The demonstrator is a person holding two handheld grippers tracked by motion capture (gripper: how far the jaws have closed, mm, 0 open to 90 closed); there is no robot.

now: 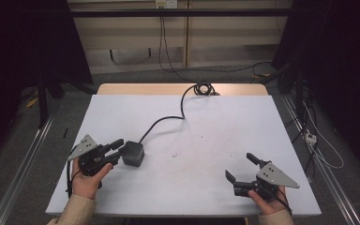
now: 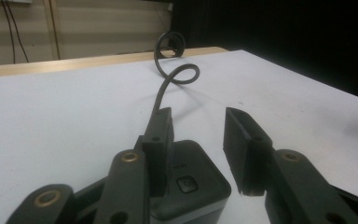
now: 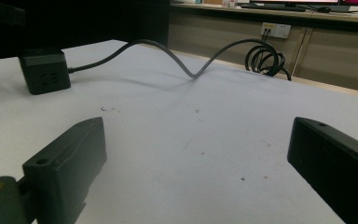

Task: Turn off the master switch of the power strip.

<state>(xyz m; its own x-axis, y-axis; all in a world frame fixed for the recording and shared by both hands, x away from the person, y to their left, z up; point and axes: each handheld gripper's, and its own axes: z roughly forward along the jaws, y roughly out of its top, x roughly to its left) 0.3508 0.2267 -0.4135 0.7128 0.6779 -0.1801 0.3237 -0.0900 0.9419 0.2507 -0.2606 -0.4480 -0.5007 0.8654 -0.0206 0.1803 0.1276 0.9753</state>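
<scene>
1. Where the left side of the white table (image 1: 201, 117) begins, the person's left hand (image 1: 85, 180) holds the left gripper (image 1: 116, 150), which points right at a dark cube-shaped power strip (image 1: 133, 153).
2. In the left gripper view, the power strip (image 2: 193, 179) sits low between the two fingers (image 2: 161, 140). One finger lies against or just beside its side; the other stands clear, with white table showing in the gap. The fingers are partly open and not yet clamped on the cube.
3. By my judgement, the reach to the power strip is done and the grasp is the step in hand; lifting or moving it is left to do.
4. The power strip rests flat on the table, left of centre, near the front edge.
5. Its dark cable (image 1: 168, 117) runs from the cube up and to the right across the table, and ends in a coil (image 1: 204, 88) at the far edge.
6. At the right front of the table, the person's right hand (image 1: 267, 202) holds the right gripper (image 1: 239, 168), well apart from the power strip.
7. In the right gripper view, its fingers (image 3: 70, 163) stand wide open with bare table between them; the power strip (image 3: 45, 70) shows far off at upper left.
</scene>
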